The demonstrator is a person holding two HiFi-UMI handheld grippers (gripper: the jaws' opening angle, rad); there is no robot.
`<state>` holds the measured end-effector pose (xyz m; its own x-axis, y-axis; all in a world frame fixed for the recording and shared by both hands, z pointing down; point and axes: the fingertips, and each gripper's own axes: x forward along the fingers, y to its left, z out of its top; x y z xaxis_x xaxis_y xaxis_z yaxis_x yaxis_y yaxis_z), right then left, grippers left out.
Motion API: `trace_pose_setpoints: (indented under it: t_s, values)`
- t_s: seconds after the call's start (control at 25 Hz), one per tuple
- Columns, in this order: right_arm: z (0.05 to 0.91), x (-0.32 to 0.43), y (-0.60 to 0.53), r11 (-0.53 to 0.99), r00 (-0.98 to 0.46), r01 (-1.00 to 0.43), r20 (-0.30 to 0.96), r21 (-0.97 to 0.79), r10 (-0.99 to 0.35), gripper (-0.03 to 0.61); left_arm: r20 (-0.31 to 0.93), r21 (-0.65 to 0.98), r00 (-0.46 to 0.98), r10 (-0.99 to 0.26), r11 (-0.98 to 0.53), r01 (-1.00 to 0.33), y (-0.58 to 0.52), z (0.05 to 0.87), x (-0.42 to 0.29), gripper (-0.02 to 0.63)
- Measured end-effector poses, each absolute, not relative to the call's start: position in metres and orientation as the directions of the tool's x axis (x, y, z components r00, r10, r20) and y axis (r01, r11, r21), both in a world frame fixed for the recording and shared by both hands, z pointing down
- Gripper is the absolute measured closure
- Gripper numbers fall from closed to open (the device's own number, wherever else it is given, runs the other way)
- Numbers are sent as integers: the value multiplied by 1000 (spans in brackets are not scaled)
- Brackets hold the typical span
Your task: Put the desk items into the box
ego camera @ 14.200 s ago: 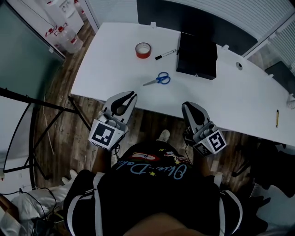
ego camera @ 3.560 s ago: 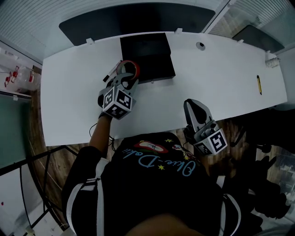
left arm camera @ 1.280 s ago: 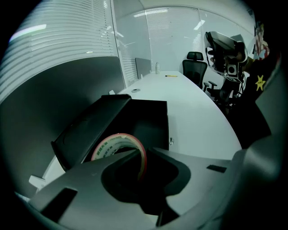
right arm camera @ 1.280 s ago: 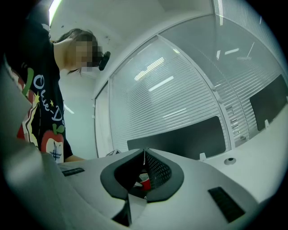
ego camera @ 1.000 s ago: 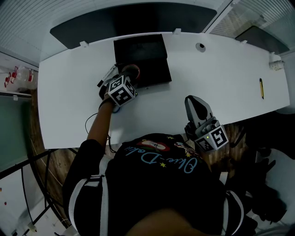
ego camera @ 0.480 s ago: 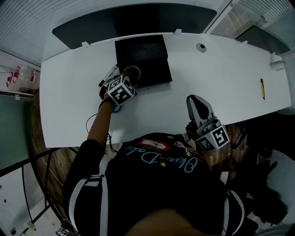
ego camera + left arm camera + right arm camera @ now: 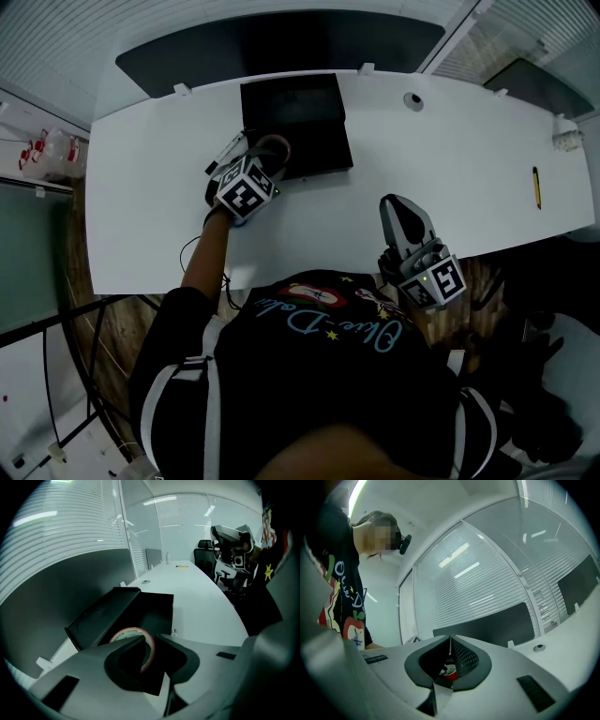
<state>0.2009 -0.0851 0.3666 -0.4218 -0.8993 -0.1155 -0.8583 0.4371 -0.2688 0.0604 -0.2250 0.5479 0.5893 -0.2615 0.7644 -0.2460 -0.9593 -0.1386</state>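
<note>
Head view first: the black box (image 7: 298, 127) sits open near the back of the white worktop (image 7: 150, 216). The left hand-held gripper (image 7: 265, 161) is right at the box's front-left corner, and the red tape (image 7: 277, 141) is clamped in it, hanging at the rim there. A pen (image 7: 226, 150) lies just left of the box. Far to the right of the box there's a pencil (image 7: 535, 186). The right hand-held gripper (image 7: 396, 204) hovers well apart from the box, front-right of it, at the worktop's near edge.

Over to the left gripper view: the jaws pinch the wall of the tape ring, one tip inside the ring, one outside, with the roll upright against the box's dark inside.

Right gripper view: jaws pressed together, tips meeting, nothing between them, pointing about level across the worktop toward the blinds.
</note>
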Motion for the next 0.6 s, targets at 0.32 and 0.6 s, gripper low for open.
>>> trace_pose_setpoints:
  t_s: [0.32,0.6]
  values:
    - [366,195,-89,488,-470,-828,-133,-275,-873,566,657,-145,641,-397,-901,-409,-219,520,42,594]
    - [369,181,-96,550,-534,-785,-140,-285,-834,566,523,-99,679,-515,-828,-551,-207,488,15,595]
